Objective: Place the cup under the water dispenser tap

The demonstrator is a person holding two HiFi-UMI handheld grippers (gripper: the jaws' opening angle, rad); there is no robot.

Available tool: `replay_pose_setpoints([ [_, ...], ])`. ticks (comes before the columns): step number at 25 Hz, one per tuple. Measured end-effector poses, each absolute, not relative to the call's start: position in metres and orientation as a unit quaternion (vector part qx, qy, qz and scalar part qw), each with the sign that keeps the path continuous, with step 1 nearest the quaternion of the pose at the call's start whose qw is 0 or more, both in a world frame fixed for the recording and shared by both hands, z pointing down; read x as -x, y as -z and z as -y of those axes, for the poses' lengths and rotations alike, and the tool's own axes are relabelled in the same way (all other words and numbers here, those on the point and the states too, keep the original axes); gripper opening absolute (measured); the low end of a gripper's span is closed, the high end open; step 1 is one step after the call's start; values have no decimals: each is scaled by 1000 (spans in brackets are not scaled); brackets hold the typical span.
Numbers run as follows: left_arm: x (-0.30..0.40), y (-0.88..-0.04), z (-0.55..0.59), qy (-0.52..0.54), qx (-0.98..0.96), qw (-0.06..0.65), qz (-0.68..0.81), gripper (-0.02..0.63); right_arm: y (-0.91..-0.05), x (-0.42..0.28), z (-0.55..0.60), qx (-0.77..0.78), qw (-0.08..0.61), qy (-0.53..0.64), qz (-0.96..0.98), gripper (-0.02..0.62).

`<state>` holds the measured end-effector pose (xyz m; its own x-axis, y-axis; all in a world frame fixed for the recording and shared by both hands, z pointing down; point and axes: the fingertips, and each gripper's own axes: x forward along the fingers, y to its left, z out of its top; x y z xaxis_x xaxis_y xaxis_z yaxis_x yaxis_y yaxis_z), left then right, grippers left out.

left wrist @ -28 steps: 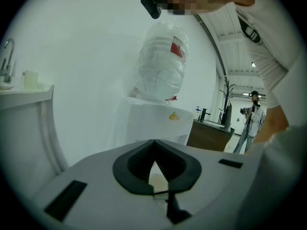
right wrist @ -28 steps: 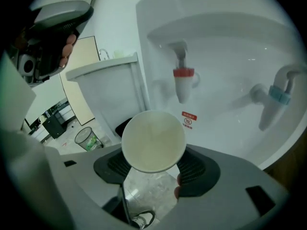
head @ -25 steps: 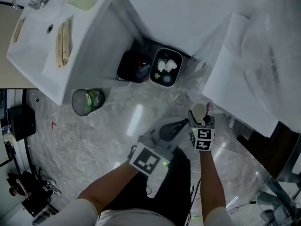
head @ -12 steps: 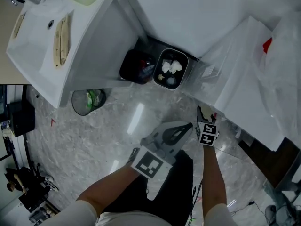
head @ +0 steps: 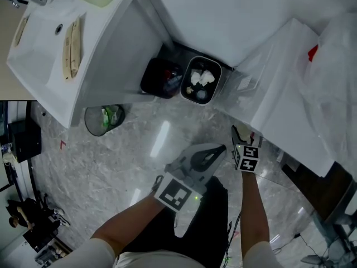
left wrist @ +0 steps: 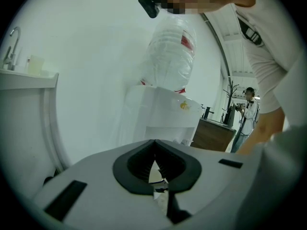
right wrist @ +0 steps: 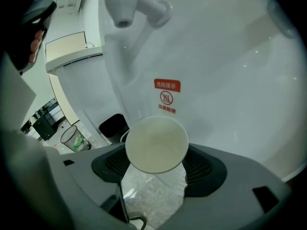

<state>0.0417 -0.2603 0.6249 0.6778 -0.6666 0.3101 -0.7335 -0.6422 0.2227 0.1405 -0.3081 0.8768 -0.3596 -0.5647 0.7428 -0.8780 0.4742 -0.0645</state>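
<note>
1. The cup (right wrist: 156, 145) sits between the jaws of the right gripper (right wrist: 156, 153), and these jaws are opening. Below the cup I see only the floor (right wrist: 153, 198), and no ledge is visible. If the release is completed here, the cup will probably fall.
2. The tap (right wrist: 123, 4) of the water dispenser (right wrist: 230, 80) is higher and to the left in the right gripper view. The cup mouth seems not exactly under the nozzle, so water could miss it. A light cup also tips easily if a jaw brushes it when leaving.
3. The right jaws stand wide apart. Their pads appear to rest on both sides of the cup wall, so they are grasping the cup close in front of the dispenser.
4. The left gripper (left wrist: 154, 145) has its jaws clenched together on nothing and points toward the dispenser from farther back.
</note>
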Motion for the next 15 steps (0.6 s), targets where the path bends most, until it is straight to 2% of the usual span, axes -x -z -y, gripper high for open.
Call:
replay_pose_setpoints([
  [5,-48,-629,257,-103,-900,169,388,6,-902,-152,302,-449,387,-227,773,304],
  [15,-58,-623,253,-102,-902,173,382,6,-891,-149,296,-432,376,-240,784,330],
])
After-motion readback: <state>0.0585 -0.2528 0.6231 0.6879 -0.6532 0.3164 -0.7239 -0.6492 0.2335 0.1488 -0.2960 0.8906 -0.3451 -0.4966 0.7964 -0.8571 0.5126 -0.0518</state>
